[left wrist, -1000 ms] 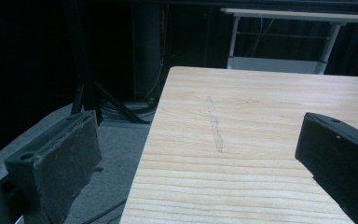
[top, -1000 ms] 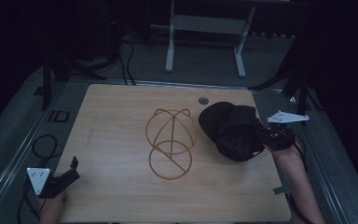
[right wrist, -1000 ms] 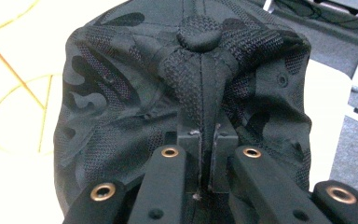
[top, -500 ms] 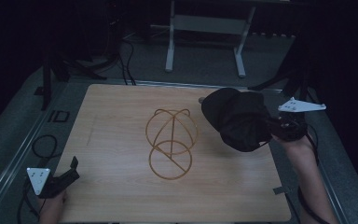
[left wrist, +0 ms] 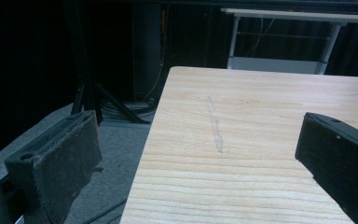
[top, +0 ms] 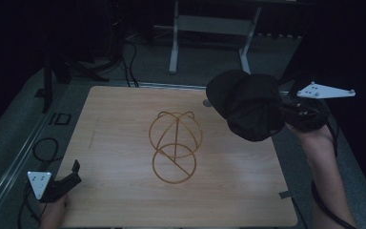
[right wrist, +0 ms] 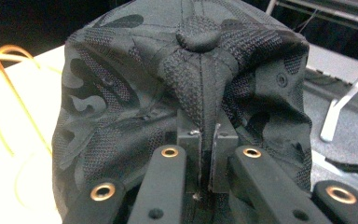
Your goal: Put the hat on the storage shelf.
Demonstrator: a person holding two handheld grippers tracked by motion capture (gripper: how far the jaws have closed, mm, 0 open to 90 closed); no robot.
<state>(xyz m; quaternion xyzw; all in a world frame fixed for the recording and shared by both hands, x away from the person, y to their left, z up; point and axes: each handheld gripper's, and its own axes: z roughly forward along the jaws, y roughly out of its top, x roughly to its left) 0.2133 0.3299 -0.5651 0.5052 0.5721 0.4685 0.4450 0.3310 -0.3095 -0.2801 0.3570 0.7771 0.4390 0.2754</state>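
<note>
A black cap [top: 249, 105] hangs in the air over the table's right edge, held up by my right gripper [top: 286, 113], which is shut on its fabric. In the right gripper view the jaws pinch a fold of the black cap [right wrist: 186, 84] just below its top button, at my right gripper [right wrist: 207, 140]. An orange wire stand [top: 175, 145] of hoops sits at the middle of the wooden table [top: 119, 129]. My left gripper [top: 74, 172] rests at the table's near left corner, open with nothing between its pads [left wrist: 60, 163].
A small dark round disc [top: 208, 103] lies on the table near the far right, partly behind the cap. A metal frame [top: 209, 28] stands on the floor beyond the table. Cables [top: 43, 148] lie along the left side. A faint scuff mark [left wrist: 214, 126] runs across the wood.
My right gripper has lifted the cap off the table and carried it upward. The left gripper has kept still.
</note>
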